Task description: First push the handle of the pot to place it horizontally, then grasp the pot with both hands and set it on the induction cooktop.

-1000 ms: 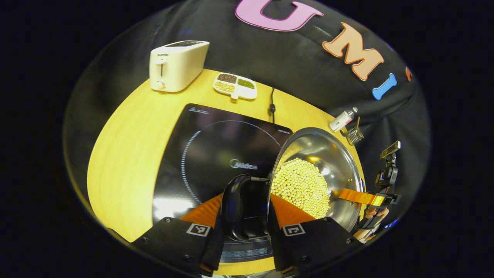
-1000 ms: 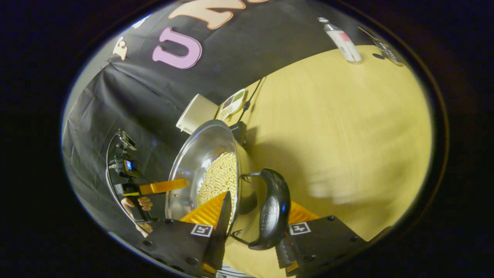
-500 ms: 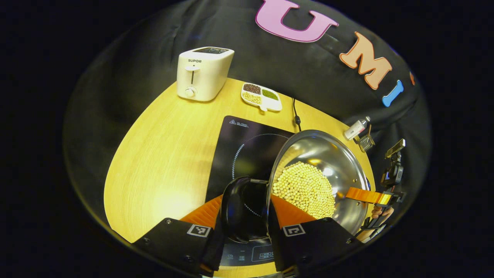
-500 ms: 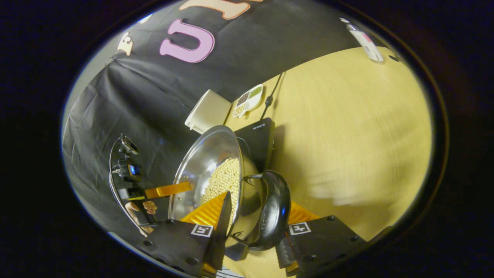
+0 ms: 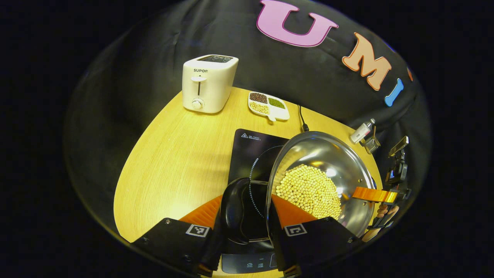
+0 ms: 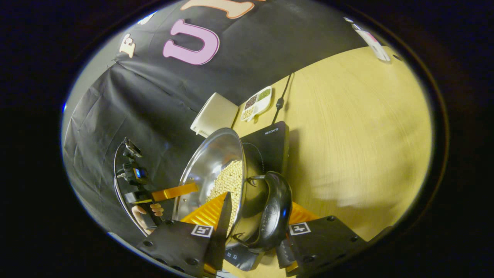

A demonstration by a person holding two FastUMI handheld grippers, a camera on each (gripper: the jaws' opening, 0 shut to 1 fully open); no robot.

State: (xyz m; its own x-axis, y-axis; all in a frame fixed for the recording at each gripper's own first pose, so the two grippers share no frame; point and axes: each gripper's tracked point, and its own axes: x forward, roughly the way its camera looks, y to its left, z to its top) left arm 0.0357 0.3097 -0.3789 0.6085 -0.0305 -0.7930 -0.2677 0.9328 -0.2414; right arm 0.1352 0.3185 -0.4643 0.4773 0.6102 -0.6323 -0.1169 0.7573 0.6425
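Note:
A steel pot (image 5: 328, 154) with pale beans (image 5: 308, 189) is held over the black induction cooktop (image 5: 251, 150). My left gripper (image 5: 247, 200) is shut on its black side handle (image 5: 239, 210), one orange finger inside the rim and one outside. In the left gripper view the right gripper (image 5: 370, 195) holds the far rim. In the right gripper view the right gripper (image 6: 258, 200) is shut on the other black handle (image 6: 274, 210) of the pot (image 6: 212, 162). The cooktop (image 6: 270, 144) lies under it, and the left gripper (image 6: 170, 191) holds the far side. Whether the pot touches the cooktop is hidden.
On the yellow table (image 5: 173, 162) stand a white toaster (image 5: 208, 83) and a divided dish of grains (image 5: 269, 105) at the back, beside the cooktop's cable (image 5: 302, 120). A small bottle (image 5: 361, 132) and a wire utensil (image 5: 371, 143) sit at the far right edge.
Both grippers have carried the pot sideways over the cooktop. More of the cooktop now sits beneath the pot, and its control panel shows under my left gripper's fingers.

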